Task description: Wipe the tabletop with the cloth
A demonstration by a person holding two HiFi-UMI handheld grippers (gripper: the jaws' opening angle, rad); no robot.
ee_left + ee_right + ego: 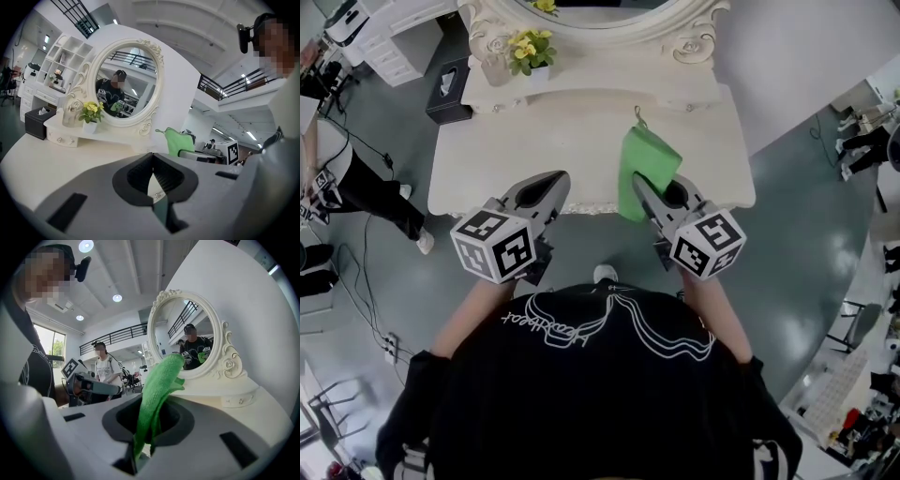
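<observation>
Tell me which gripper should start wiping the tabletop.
Right. The right gripper is shut on the green cloth at the tabletop's front edge; the left gripper is shut and holds nothing.

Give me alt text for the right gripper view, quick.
The right gripper is shut on a green cloth that sticks up from its jaws. Behind it stand a white dressing table and an ornate oval mirror.

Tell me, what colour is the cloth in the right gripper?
The cloth is bright green, clearest in the right gripper view.
</observation>
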